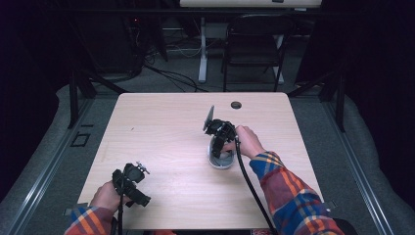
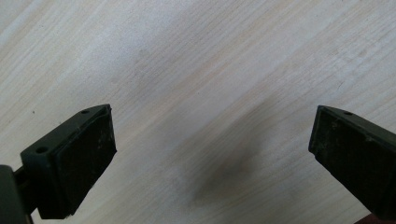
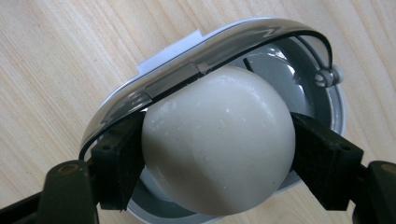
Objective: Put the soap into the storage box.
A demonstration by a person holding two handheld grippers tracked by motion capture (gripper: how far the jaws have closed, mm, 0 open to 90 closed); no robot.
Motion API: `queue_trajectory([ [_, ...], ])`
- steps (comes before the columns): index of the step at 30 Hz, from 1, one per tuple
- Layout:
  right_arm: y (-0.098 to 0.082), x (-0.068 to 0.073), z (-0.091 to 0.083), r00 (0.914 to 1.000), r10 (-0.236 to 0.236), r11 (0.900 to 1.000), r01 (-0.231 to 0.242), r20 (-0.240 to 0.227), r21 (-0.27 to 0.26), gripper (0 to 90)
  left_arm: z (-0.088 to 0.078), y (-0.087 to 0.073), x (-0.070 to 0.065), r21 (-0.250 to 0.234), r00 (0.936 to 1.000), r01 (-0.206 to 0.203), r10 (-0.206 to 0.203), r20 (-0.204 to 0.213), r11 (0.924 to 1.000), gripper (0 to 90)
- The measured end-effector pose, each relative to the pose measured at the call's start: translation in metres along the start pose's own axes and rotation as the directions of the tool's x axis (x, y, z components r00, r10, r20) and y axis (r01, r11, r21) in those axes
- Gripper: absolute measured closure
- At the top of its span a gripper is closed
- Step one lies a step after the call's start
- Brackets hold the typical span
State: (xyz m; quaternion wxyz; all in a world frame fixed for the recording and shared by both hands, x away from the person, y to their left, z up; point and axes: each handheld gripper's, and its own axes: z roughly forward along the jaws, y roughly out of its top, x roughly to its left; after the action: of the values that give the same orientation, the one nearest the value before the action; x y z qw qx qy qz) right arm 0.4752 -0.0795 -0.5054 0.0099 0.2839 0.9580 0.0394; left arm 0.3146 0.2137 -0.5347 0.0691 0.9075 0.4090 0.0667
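My right gripper (image 3: 219, 154) had its jaws clamped on the egg (image 3: 217, 140) in a bowl (image 3: 322, 100); left gripper (image 2: 212, 154) w/ jaws wide, empty, over worktop (image 2: 196, 60).

Grey container (image 1: 219, 159) on wooden table (image 1: 171, 127)

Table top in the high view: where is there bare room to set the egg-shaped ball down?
Most of the table is bare: the whole far-left stretch, and the middle between the left gripper and the grey container. It is crowded only at that container, where the right gripper grips the white ball.
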Motion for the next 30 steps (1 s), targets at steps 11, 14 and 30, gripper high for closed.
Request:
queue_trajectory([
  [11,-0.008,-0.003,-0.002,0.9997,0.019,1.0,-0.019,-0.012,-0.013,15.6,0.0,0.0,0.0,0.0,1.0,0.0,0.0,0.0,1.0,0.3],
  [14,-0.01,-0.004,-0.006,0.9998,0.016,1.0,-0.016,-0.012,-0.024,14.8,0.0,0.0,0.0,0.001,1.0,0.001,-0.001,0.0,1.0,0.3],
  [30,-0.04,-0.002,-0.031,0.9996,0.026,0.995,-0.026,0.007,-0.098,6.1,0.0,0.0,0.0,0.001,1.0,0.0,0.0,0.0,1.0,0.3],
])
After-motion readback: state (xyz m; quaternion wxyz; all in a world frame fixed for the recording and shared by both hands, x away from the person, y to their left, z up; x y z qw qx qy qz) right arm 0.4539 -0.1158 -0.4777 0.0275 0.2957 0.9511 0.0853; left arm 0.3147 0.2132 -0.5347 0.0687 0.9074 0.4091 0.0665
